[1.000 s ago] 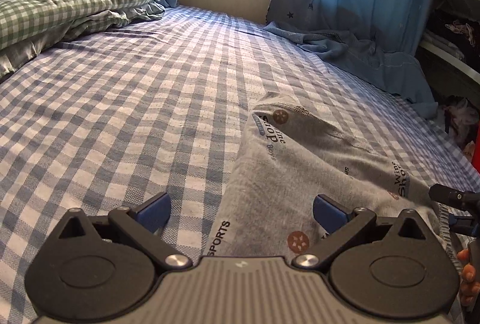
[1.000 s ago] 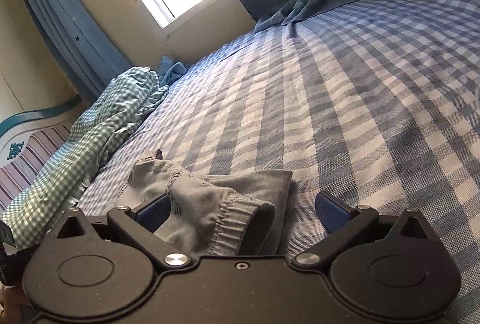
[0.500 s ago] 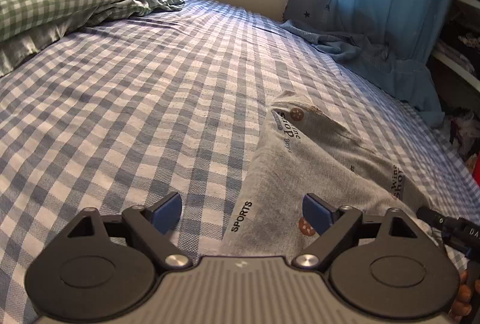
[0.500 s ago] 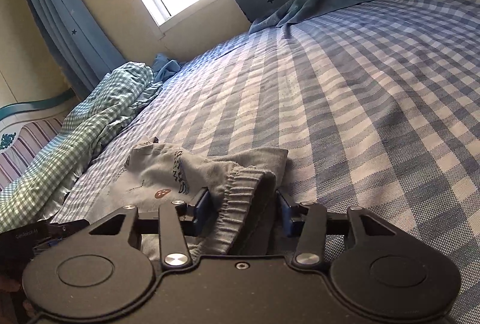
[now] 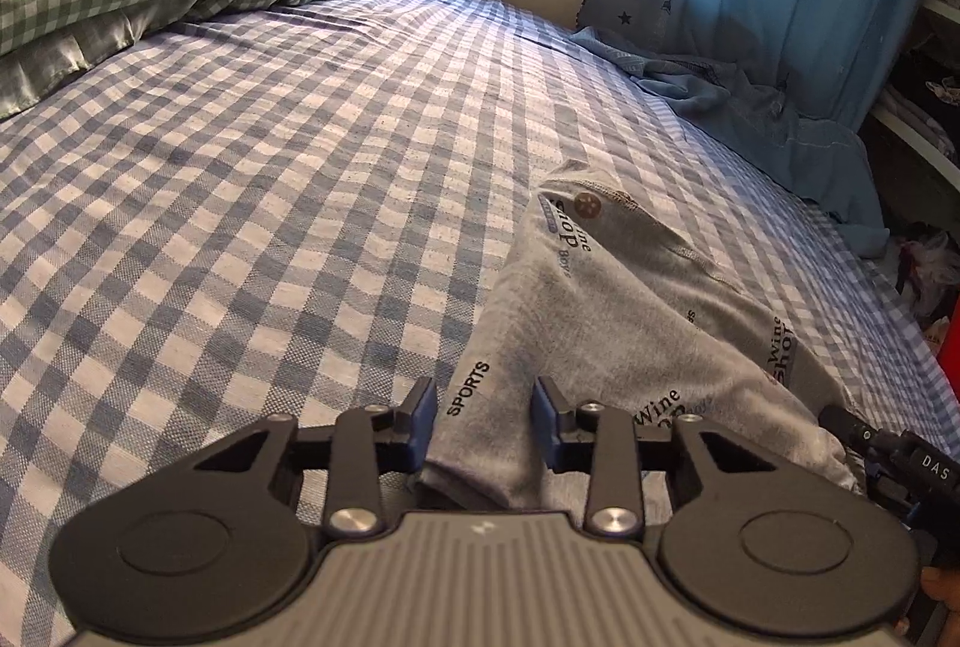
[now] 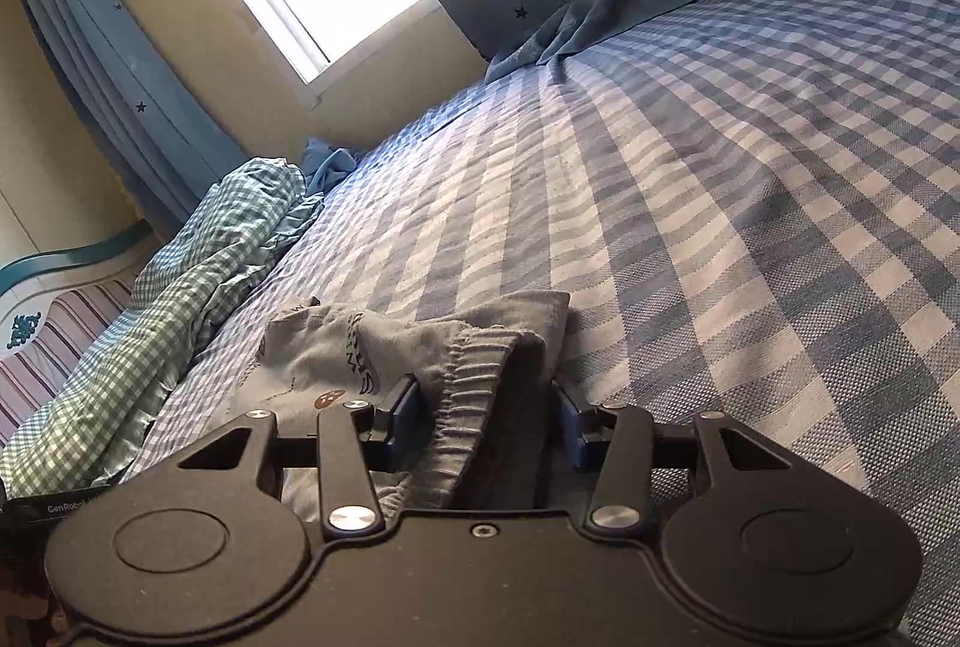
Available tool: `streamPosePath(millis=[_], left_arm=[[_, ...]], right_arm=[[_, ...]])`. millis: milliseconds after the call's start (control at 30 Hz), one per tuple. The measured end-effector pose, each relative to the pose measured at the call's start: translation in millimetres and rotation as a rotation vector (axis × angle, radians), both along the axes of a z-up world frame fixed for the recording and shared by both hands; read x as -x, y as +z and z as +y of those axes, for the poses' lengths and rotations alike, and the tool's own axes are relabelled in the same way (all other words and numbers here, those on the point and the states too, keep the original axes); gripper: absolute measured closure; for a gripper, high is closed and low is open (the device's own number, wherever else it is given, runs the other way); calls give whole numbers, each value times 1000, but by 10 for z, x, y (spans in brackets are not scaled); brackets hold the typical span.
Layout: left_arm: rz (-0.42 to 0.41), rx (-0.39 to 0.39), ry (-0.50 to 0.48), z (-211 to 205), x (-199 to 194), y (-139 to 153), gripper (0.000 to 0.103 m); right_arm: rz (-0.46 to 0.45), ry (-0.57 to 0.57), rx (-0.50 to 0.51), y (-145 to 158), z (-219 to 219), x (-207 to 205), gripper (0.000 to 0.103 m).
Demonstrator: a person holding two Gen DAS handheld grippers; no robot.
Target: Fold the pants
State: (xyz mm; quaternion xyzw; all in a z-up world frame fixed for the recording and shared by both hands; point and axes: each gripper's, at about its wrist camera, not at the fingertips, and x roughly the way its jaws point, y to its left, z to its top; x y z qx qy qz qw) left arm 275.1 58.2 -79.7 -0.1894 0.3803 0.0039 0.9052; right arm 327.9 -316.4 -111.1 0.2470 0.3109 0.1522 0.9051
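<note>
left hand-held gripper (image 5: pixel 483 414) — clamps pants (image 5: pixel 630 323) | right hand-held gripper (image 6: pixel 486 419) — clamps waistband (image 6: pixel 474 377)

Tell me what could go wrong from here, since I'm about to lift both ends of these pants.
The left gripper pinches only a narrow edge of the grey printed cotton pants, so it may slip out. The right gripper clamps the bunched ribbed waistband, which could carry creases into the fold.

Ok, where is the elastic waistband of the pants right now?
In the right wrist view, the ribbed waistband sits low at centre between the right gripper fingers, on the blue checked bedsheet.
</note>
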Motion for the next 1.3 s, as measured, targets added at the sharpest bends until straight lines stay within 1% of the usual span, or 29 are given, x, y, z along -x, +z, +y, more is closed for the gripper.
streamPosePath(millis=[67, 100, 133, 167, 233, 333, 400, 500, 600, 733, 833, 1033, 1167, 1300], left_arm=[[0, -7, 3, -23, 6, 13, 76], [0, -8, 4, -30, 7, 24, 80], [-1, -10, 4, -38, 8, 39, 85], [-3, -10, 4, -46, 8, 58, 86], [-15, -18, 0, -70, 17, 115, 90], [-50, -52, -26, -115, 40, 239, 92], [-66, -69, -53, -125, 46, 321, 92], [-89, -61, -77, -90, 61, 437, 92], [-113, -77, -90, -34, 82, 545, 92], [-148, -102, -72, 134, 133, 696, 92], [-171, -119, -46, 347, 212, 809, 92], [-178, -147, 24, 844, 459, 943, 92], [-164, -145, 71, 1148, 621, 917, 92], [-142, -135, 104, 1405, 768, 825, 92]], right_arm=[[-4, -4, 5, -2, 12, 12, 55], [-4, -7, 8, -1, 14, 17, 59], [-2, -9, 12, 2, 19, 22, 66], [-1, -10, 19, 8, 34, 27, 70], [-5, -15, 46, 43, 70, 46, 87], [-42, -22, 131, 156, 213, 121, 91], [-73, -26, 182, 249, 316, 177, 92], [-108, -21, 198, 419, 429, 207, 92], [-136, 8, 224, 585, 567, 202, 92], [-174, 69, 261, 769, 844, 184, 92], [-200, 101, 258, 860, 1075, 159, 92], [-220, 178, 230, 905, 1615, 150, 92], [-223, 232, 231, 857, 1978, 187, 92], [-209, 267, 226, 777, 2233, 239, 92]])
